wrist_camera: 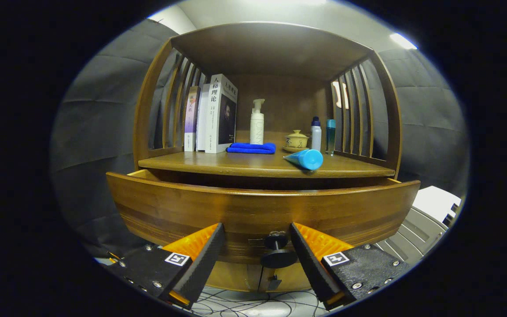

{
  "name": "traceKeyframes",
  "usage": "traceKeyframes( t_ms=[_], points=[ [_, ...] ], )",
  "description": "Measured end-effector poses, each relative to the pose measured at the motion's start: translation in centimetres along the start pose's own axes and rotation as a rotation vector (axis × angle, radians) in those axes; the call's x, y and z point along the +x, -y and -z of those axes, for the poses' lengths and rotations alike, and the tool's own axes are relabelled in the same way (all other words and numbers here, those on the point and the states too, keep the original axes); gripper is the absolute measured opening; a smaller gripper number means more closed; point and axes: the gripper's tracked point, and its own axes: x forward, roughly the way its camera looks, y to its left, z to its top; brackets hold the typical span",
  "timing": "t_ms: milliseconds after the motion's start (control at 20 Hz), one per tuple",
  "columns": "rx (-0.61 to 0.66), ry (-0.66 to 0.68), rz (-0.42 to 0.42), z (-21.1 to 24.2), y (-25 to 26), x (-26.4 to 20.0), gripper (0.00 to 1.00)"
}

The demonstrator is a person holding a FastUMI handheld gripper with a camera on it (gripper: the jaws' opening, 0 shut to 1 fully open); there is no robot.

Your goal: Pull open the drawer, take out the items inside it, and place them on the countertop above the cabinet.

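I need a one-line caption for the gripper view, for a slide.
Open tool straddling the knob of a partly pulled-out wooden drawer, below a countertop holding books, bottles and a blue cloth.

the drawer [262, 207] front hides its inside; the fingers [205, 255] stand apart.

A brown wooden cabinet [156, 101] with a striped-grain drawer [253, 207] and black knob [276, 252] holds a blue folded cloth [251, 148], a blue tube [305, 158] and a white pump bottle [257, 122]. White-spined books [211, 115] stand beside a pale purple one [191, 118], near a cream lidded cup [296, 139].
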Motion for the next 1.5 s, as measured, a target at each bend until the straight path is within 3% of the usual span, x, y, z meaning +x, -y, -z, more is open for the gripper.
traceKeyframes(
  t_ms=[550,850,1100,1500],
  points=[
    [0.034,-0.002,-0.007,-0.9,0.1,5.6,0.95],
    [0.048,0.020,-0.004,-1.0,-0.1,5.9,0.94],
    [0.030,0.046,0.005,-2.9,0.8,3.0,0.95],
    [0.075,0.216,0.041,-11.8,1.4,-6.1,0.94]
  ],
)
